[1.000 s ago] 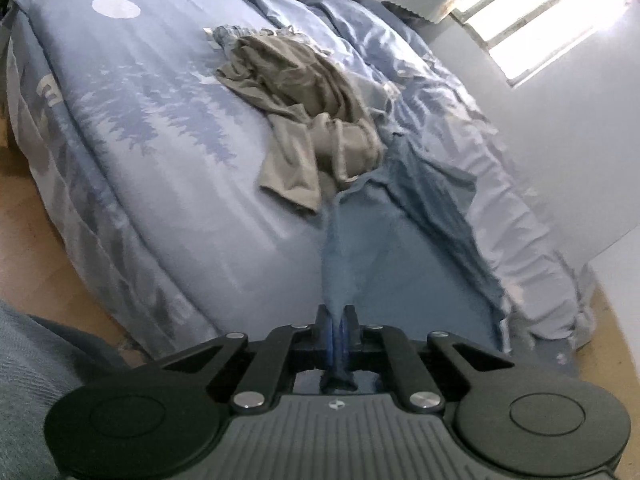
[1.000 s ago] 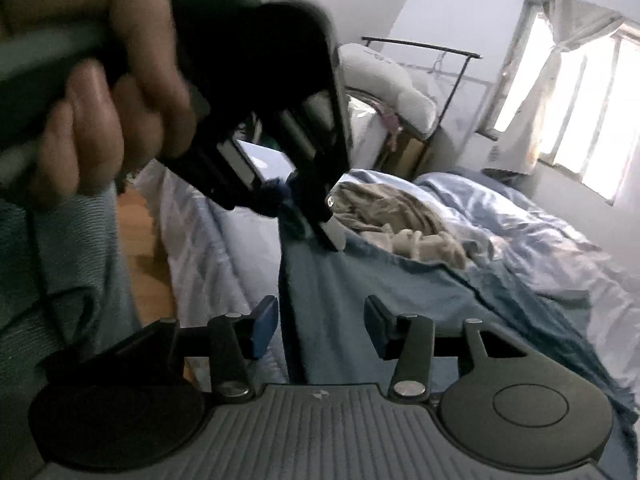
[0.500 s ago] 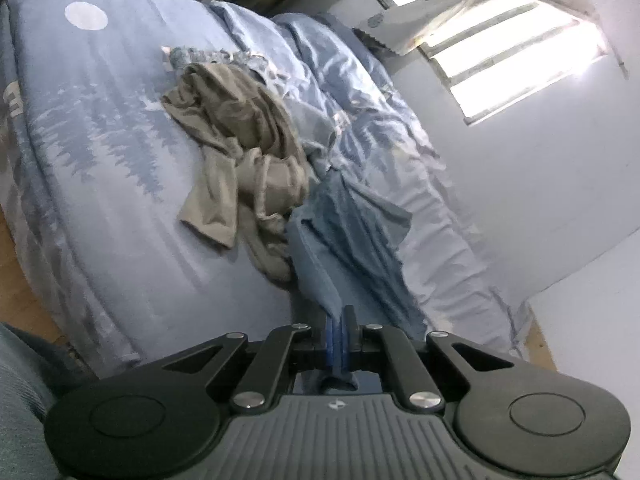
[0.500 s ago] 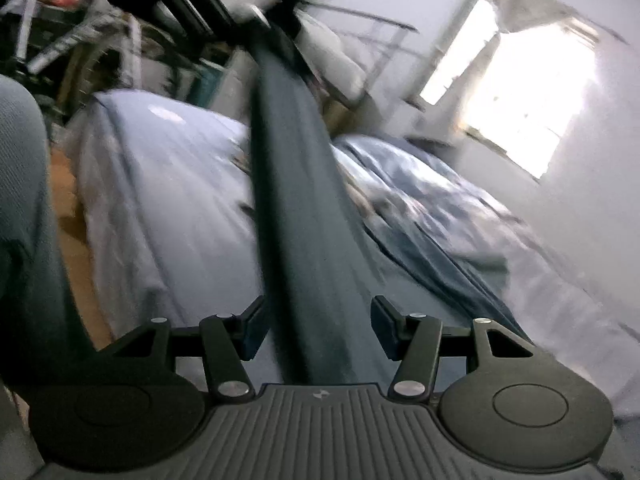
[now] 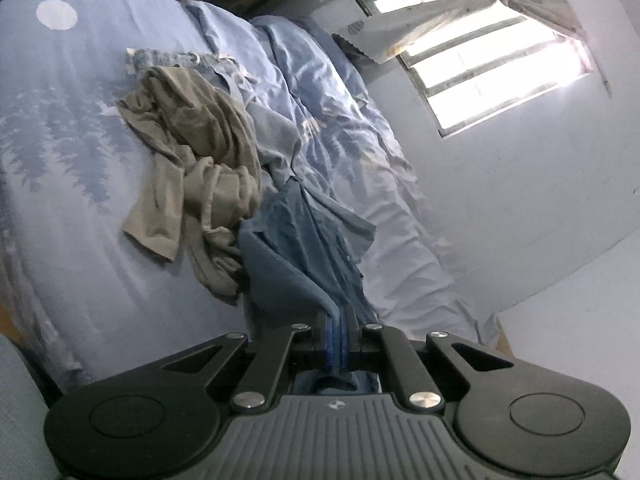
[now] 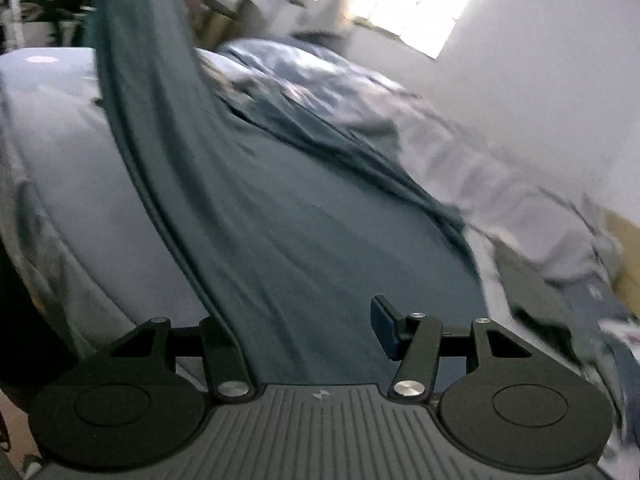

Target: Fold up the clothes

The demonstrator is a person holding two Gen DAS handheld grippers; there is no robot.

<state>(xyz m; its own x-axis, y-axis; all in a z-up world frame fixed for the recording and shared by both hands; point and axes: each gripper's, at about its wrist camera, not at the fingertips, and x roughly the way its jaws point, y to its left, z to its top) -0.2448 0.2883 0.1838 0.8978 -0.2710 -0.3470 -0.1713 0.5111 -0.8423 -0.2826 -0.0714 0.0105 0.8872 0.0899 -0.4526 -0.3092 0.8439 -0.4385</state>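
A dark blue garment [image 5: 296, 240] lies stretched over the bed, and my left gripper [image 5: 338, 320] is shut on a bunched edge of it, holding that edge up. In the right wrist view the same blue garment [image 6: 280, 220] rises in a taut band toward the top left. Its hem runs across the front of my right gripper [image 6: 312, 320] and hides the left finger. The right gripper is open; the right finger [image 6: 384, 328] stands clear of the cloth. A crumpled tan garment [image 5: 192, 152] lies just beyond the blue one.
The bed [image 5: 60, 200] has a pale blue cover with a tree print. A rumpled duvet [image 5: 360, 160] lies along its far side under the window [image 5: 480, 52]. Striped cloth [image 5: 168, 56] sits behind the tan heap. Wooden floor [image 6: 624, 240] shows past the bed's corner.
My left gripper has risen with the blue garment, drawing it up and taut. The right gripper has swung right along the garment, away from the left gripper and the hand that holds it.
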